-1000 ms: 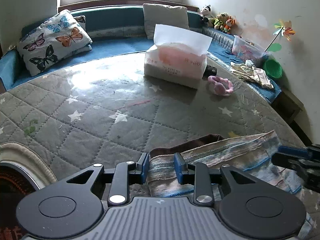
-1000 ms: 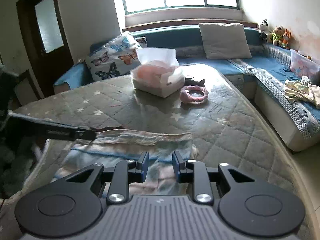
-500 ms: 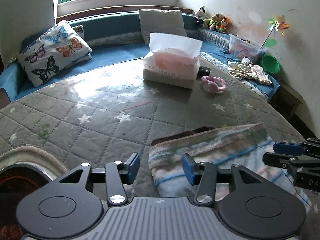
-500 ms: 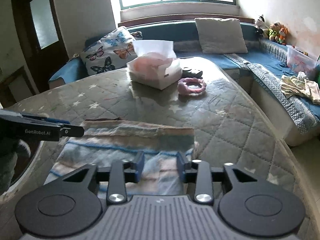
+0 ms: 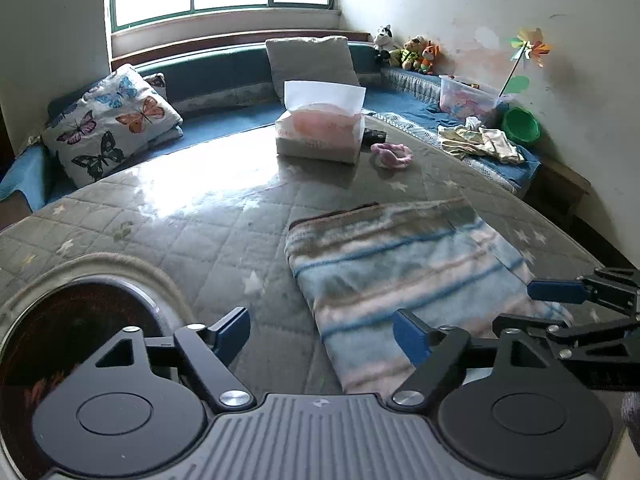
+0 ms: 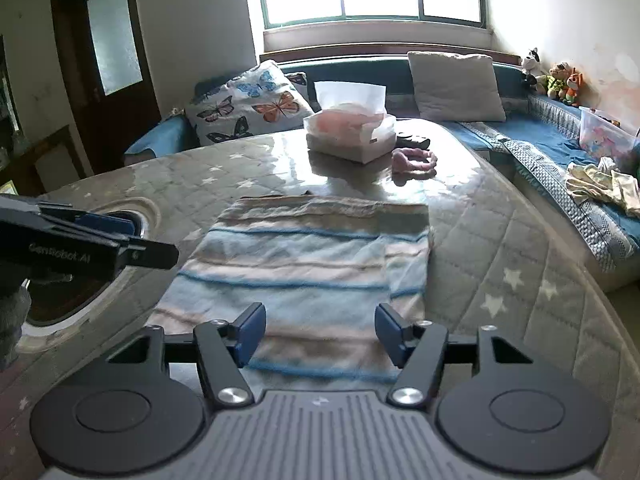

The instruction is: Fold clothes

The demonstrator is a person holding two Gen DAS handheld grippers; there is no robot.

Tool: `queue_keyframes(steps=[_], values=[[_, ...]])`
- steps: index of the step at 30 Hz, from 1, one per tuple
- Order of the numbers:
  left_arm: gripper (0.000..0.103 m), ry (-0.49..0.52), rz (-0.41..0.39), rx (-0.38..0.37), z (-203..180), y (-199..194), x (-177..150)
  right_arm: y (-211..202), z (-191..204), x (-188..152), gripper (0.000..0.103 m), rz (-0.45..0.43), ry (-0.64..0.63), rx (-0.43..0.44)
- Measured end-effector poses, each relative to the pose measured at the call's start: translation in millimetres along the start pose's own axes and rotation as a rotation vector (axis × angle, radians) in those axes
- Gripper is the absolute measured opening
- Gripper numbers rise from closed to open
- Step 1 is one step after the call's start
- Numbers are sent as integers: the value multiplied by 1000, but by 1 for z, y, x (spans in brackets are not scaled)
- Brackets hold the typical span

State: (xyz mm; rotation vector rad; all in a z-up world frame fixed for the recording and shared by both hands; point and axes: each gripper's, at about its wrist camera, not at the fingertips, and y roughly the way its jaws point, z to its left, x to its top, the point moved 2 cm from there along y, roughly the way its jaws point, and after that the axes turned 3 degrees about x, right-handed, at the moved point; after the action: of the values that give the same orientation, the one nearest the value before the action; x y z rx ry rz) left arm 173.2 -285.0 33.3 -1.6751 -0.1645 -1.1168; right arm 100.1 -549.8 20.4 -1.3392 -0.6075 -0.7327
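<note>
both grippers, left gripper point(image 5: 322, 334) and right gripper point(image 6: 320, 334), gape wide over the folded striped cloth point(image 6: 304, 268), holding nothing.

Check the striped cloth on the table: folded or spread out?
Folded. The striped cloth lies flat as a doubled rectangle, a layer edge showing near its right side. Both grippers, left and right, are open, off it.

Striped garment point(image 6: 308, 264) is showing as soft, fuzzy matt cloth. Quilted table cover point(image 6: 500, 248) is reading as stitched fabric under a glossy, glaring film. Left gripper point(image 5: 322, 334) and right gripper point(image 6: 320, 330) are presenting matt black plastic with shiny metal screws. Tissue pack point(image 5: 320, 136) is looking like glossy plastic wrap with paper.
</note>
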Motion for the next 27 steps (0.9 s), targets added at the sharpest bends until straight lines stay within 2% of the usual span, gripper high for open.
queue_keyframes(steps=[1,3,5,10,16,22,27], values=[[87,4,-6,3,-1,-6,-4,-3,3,-3,64,-3,-1,-1],[93,13,-17,9,-4,-16,-13,-10,8,-10,78,-10,-3,-3],[100,21,-31,4,-6,-27,-20,-17,13,-16,80,-16,-6,-6],[103,17,-63,3,-7,-49,-38,-33,22,-31,86,-31,-5,-25],[103,6,-60,22,-6,-68,-61,-47,31,-46,103,-39,-5,-60],[103,-3,-44,44,-4,-83,-87,-58,48,-59,103,-50,-46,-138],[103,-22,-44,61,-2,-96,-106,-61,53,-68,103,-53,-20,-142]])
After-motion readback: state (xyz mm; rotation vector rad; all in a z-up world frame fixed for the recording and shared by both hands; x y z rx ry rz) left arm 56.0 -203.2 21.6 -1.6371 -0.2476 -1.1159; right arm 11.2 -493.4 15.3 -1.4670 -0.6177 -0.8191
